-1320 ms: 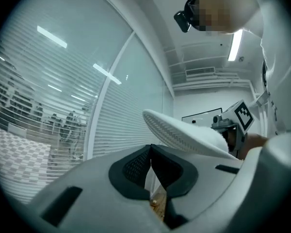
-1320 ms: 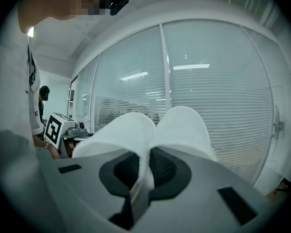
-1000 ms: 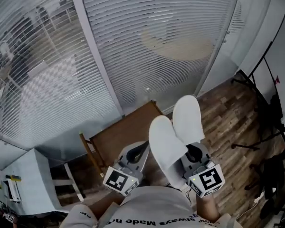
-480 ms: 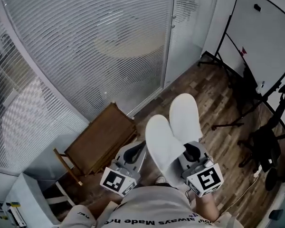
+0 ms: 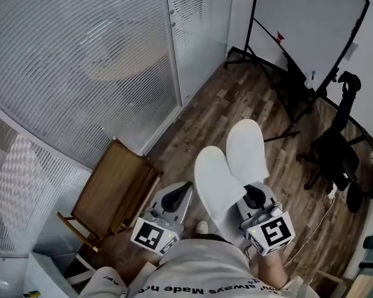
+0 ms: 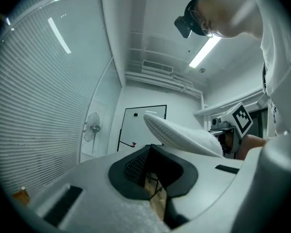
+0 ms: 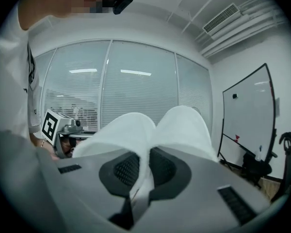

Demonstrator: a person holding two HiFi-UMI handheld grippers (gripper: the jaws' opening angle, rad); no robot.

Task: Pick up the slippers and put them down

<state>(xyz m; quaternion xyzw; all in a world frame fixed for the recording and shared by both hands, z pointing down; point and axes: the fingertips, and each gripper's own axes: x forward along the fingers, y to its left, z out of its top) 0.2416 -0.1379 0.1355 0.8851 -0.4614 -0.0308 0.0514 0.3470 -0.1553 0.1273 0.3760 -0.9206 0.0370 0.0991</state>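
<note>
Two white slippers lie side by side, toes pointing away from me, held level above the wooden floor. My right gripper is shut on their heel ends; in the right gripper view the white fabric is pinched between the black pads of that gripper. My left gripper hangs beside them on the left, shut and empty, apart from the slippers. In the left gripper view one slipper's sole shows just past the left gripper.
A wooden folding table stands low at the left against the glass wall with blinds. A whiteboard on a black stand stands far right. A black office chair is on the right.
The whole view has swung: the whiteboard and chair came in at the right, and the wooden table slid left. Both grippers and the slippers keep the same pose before my body.
</note>
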